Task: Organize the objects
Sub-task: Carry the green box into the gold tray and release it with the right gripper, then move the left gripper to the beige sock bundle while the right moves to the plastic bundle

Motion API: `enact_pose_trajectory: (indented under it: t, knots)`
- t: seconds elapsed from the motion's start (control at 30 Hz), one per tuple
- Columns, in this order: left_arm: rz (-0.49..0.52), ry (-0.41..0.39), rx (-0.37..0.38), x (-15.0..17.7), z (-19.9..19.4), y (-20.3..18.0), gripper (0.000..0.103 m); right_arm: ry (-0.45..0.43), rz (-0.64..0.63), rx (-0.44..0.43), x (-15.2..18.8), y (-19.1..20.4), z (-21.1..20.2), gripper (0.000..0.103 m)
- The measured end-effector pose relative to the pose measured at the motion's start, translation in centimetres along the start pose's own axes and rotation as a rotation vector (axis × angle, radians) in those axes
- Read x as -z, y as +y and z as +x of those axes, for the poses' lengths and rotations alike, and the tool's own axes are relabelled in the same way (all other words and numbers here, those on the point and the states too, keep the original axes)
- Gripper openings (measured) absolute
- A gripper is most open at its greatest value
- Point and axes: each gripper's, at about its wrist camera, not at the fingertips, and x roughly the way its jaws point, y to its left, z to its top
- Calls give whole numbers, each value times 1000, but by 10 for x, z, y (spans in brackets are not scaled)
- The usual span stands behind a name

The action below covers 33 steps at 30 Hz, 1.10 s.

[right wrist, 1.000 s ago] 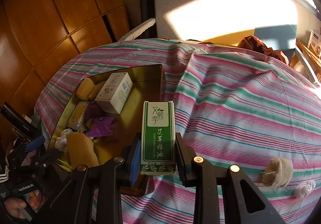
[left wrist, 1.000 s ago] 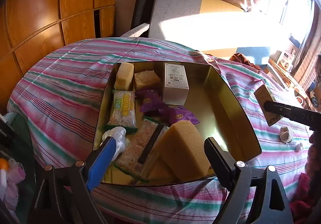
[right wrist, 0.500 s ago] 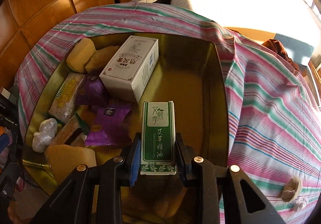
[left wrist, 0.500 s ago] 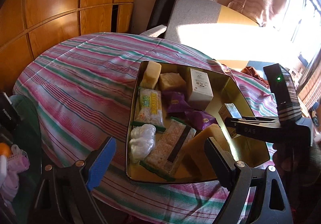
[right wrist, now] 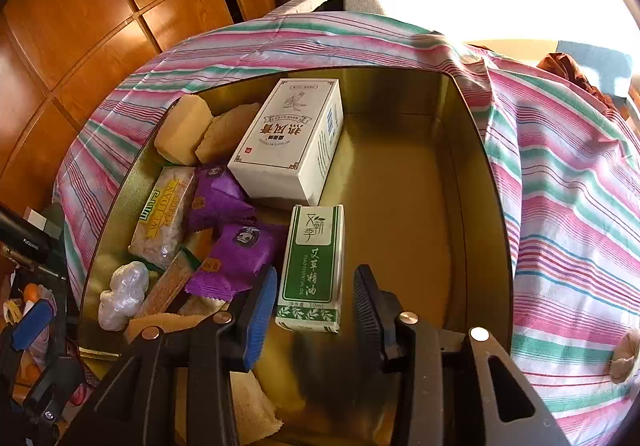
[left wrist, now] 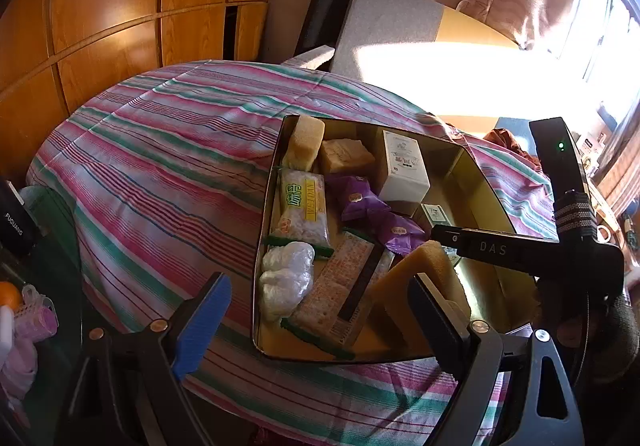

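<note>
The right tool [right wrist: 314, 298] is opening, its pads just off the green box [right wrist: 314, 264], which sits between them on the floor of the gold tin [right wrist: 472, 174], near the white box [right wrist: 290, 142] and purple packets [right wrist: 236, 254]. The left tool [left wrist: 316, 310] hangs wide apart and empty over the tin's near edge, above the striped cloth [left wrist: 160, 174] on the desk

the green and white essential-oil box [right wrist: 314, 266] lies face up on the gold floor of the open tin [right wrist: 400, 182], its long axis running six to twelve o'clock. at its twelve o'clock lies a larger white box [right wrist: 290, 140]; purple packets [right wrist: 236, 258] crowd its nine o'clock side.
</note>
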Motion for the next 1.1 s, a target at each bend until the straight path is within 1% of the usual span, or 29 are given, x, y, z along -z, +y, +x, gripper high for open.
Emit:
enact_pose_trajectory:
  t: [0.1,0.43,0.6,0.77,0.93,1.1]
  knots:
    - [10,-11,-7,0,-3,-2,91,-29,8,-2,-2,0,-9,42]
    - [40,-27,-13,1,-9,-11,91,-134,13,28,10,-7,-51,43]
    - [55,-32,-9,1,-11,-17,91,-159,40,34,20,-18,-66,43]
    - [84,-47,-4,1,-17,-27,91,-187,32,66,30,-24,-82,43]
    - [125,-66,1,1,-24,-39,91,-209,39,97,39,-40,-96,43]
    - [157,-72,13,1,-27,-51,91,-223,84,125,48,-68,-111,43]
